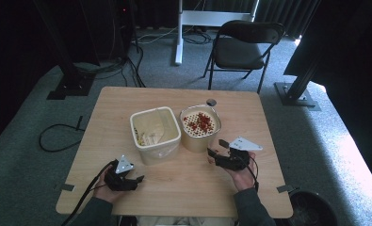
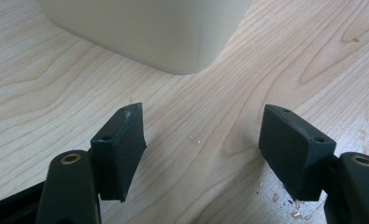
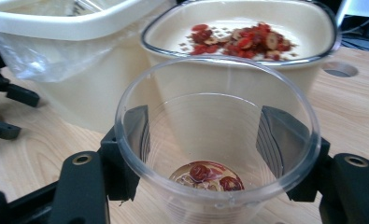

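My right gripper is shut on a clear plastic cup, one jaw against each side of it. A little liquid and a few red date slices lie at the cup's bottom. The cup is held just in front of a cream container whose strainer insert carries more red date slices. In the high view this gripper is at the right, beside that container. My left gripper is open with nothing between its jaws, low over the table near a cream bin.
The cream bin lined with a plastic bag stands left of the strainer container. A round hole lies in the table behind them. A folding chair stands beyond the table and a black bucket at its near right corner. Water drops spot the wood.
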### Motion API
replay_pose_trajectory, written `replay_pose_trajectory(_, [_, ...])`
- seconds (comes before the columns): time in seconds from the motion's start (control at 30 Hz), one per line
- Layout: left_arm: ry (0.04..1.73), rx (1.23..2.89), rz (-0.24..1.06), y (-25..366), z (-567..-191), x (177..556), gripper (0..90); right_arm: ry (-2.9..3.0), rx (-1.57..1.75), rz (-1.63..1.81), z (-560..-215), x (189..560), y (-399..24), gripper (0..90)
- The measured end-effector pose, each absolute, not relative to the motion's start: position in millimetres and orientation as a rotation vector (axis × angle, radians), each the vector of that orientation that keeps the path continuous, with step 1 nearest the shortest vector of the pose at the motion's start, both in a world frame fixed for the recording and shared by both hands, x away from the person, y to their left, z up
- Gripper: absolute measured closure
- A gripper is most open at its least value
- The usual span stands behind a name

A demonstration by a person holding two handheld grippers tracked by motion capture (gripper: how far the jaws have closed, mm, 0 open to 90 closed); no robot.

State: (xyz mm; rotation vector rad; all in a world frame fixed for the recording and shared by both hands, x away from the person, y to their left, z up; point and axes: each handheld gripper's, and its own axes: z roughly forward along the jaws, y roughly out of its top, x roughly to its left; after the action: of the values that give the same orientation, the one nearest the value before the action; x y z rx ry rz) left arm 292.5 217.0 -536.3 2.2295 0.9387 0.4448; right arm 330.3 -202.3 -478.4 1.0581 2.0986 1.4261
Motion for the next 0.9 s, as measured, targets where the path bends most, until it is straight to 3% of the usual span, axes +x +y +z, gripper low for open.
replay_pose_trajectory(0.9, [0.957, 2.233, 0.429, 218, -538, 294, 31.9, 1.96, 1.132, 1.255, -455, 361, -240, 35.4])
